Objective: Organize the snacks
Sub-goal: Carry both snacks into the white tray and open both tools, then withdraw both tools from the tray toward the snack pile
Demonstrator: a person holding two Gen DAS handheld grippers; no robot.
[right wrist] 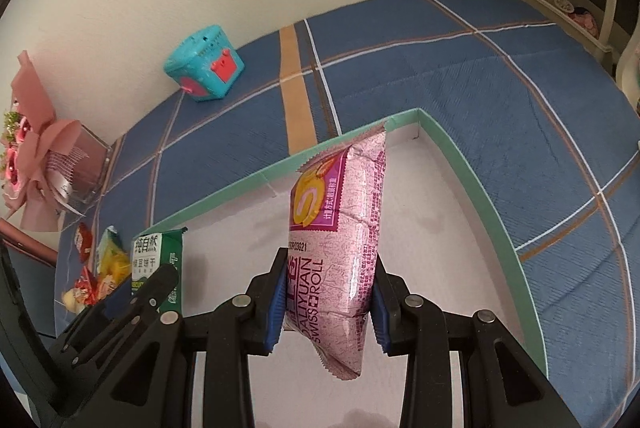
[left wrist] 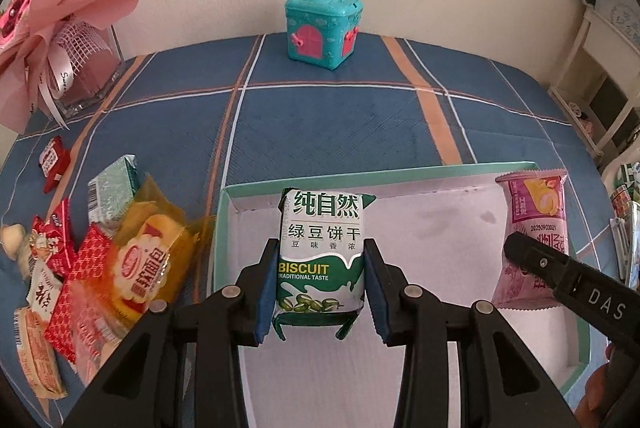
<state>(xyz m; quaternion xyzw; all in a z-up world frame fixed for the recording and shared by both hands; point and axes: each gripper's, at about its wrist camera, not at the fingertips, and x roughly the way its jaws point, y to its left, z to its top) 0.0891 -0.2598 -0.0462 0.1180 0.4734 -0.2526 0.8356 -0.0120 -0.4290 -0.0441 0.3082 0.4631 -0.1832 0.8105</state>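
My left gripper [left wrist: 320, 268] is shut on a green and white biscuit pack [left wrist: 322, 248], held upright over the white floor of a shallow box with a mint green rim [left wrist: 400, 169]. My right gripper [right wrist: 327, 294] is shut on a pink Swiss roll pack [right wrist: 340, 228], hanging over the same box [right wrist: 460, 163] near its far right corner. The pink pack [left wrist: 532, 228] and the right gripper's finger [left wrist: 532, 256] appear at the right in the left wrist view. The biscuit pack [right wrist: 156, 260] and the left gripper's finger [right wrist: 160, 280] sit at the left in the right wrist view.
A heap of loose snack packs [left wrist: 100, 260] lies on the blue plaid cloth [left wrist: 320, 119] left of the box. A teal toy box [left wrist: 322, 25] stands by the back wall. A pink bouquet in a clear vase [left wrist: 60, 39] is at the far left. White furniture [left wrist: 592, 75] stands at the right.
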